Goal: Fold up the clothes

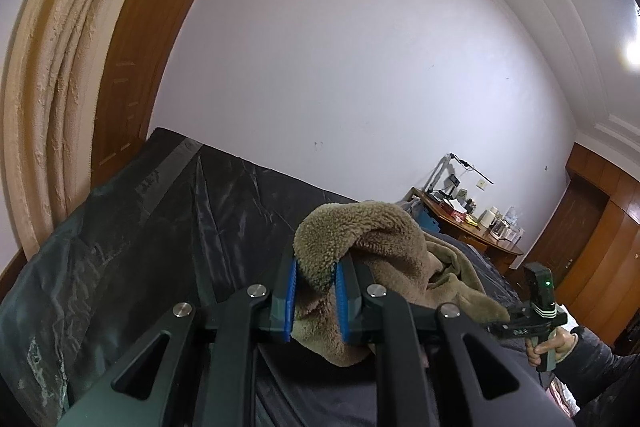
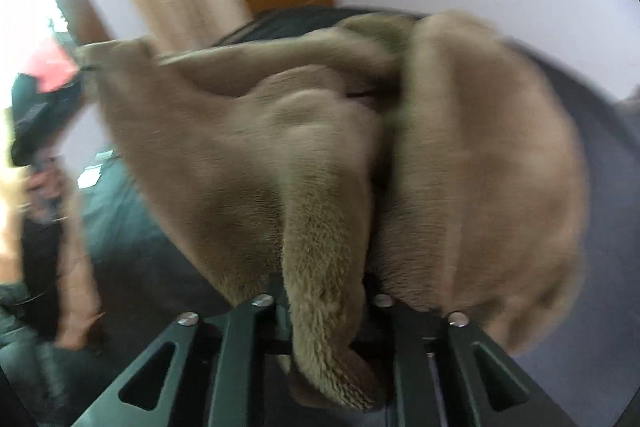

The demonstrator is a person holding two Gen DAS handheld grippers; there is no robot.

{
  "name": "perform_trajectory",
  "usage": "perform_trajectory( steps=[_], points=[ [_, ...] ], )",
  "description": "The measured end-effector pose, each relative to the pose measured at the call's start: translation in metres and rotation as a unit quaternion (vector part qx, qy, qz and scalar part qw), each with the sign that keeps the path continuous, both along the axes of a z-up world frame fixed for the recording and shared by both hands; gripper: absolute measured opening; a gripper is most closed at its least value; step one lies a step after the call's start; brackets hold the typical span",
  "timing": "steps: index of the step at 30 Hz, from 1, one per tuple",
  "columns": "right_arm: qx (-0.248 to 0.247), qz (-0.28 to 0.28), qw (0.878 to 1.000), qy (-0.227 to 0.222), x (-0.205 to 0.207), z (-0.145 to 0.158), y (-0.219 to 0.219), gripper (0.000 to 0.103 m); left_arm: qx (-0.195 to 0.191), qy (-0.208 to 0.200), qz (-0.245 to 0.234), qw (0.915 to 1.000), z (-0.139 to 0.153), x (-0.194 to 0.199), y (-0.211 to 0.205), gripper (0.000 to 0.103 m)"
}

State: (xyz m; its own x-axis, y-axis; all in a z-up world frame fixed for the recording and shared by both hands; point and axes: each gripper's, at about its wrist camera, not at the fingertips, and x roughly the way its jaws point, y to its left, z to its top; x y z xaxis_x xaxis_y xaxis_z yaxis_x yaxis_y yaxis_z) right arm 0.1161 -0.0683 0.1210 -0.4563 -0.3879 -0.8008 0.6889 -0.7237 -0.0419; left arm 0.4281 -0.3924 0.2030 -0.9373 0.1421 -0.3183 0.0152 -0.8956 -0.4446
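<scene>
Brown fleece (image 1: 360, 239) heaped on dark bed (image 1: 160, 219), one fold clamped between left gripper (image 1: 316, 291) blue pads, another bunched in closed right gripper (image 2: 324, 311), hand (image 1: 548, 345) at 4 o'clock

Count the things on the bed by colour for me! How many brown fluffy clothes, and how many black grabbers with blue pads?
Brown fluffy garment: 1
Black grabbers: 2, the left gripper with blue pads and the right gripper, both clamped on it
Dark bed cover: 1
Total: 4
</scene>
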Motion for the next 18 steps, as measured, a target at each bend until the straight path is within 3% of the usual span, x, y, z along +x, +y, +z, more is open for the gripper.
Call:
perform_trajectory(
  steps=[3, 4, 5, 6, 8, 12, 15, 16, 18],
  points=[
    [0.079, -0.064, 0.985, 0.143, 0.016, 0.014, 0.002, 0.016, -0.008, 0.001, -0.024, 0.9997, 0.000, -0.002, 0.012, 0.019],
    [0.126, -0.077, 0.960, 0.238, 0.030, 0.021, -0.003, 0.016, -0.015, 0.002, -0.031, 0.9994, 0.001, -0.003, 0.018, 0.019],
    [0.175, -0.091, 0.920, 0.340, 0.045, 0.025, -0.009, 0.016, -0.022, 0.003, -0.038, 0.9990, 0.001, -0.003, 0.025, 0.019],
    [0.221, -0.109, 0.857, 0.452, 0.061, 0.029, -0.014, 0.016, -0.025, 0.007, -0.047, 0.9986, 0.002, -0.003, 0.031, 0.019],
    [0.243, -0.150, 0.778, 0.559, 0.074, 0.043, -0.012, 0.016, -0.020, 0.020, -0.072, 0.9970, 0.003, -0.002, 0.043, 0.019],
    [0.128, -0.268, 0.739, 0.604, 0.085, 0.115, 0.028, 0.016, -0.031, 0.029, -0.129, 0.9908, 0.001, -0.002, 0.076, 0.019],
    [0.081, -0.299, 0.721, 0.620, 0.099, 0.141, 0.046, 0.016, -0.060, 0.020, -0.168, 0.9837, -0.002, -0.004, 0.103, 0.020],
    [0.074, -0.300, 0.723, 0.618, 0.101, 0.143, 0.049, 0.016, -0.063, 0.016, -0.184, 0.9808, -0.004, -0.007, 0.112, 0.024],
    [0.061, -0.302, 0.728, 0.613, 0.105, 0.146, 0.055, 0.016, -0.055, 0.008, -0.208, 0.9765, -0.008, -0.014, 0.126, 0.049]
  ],
)
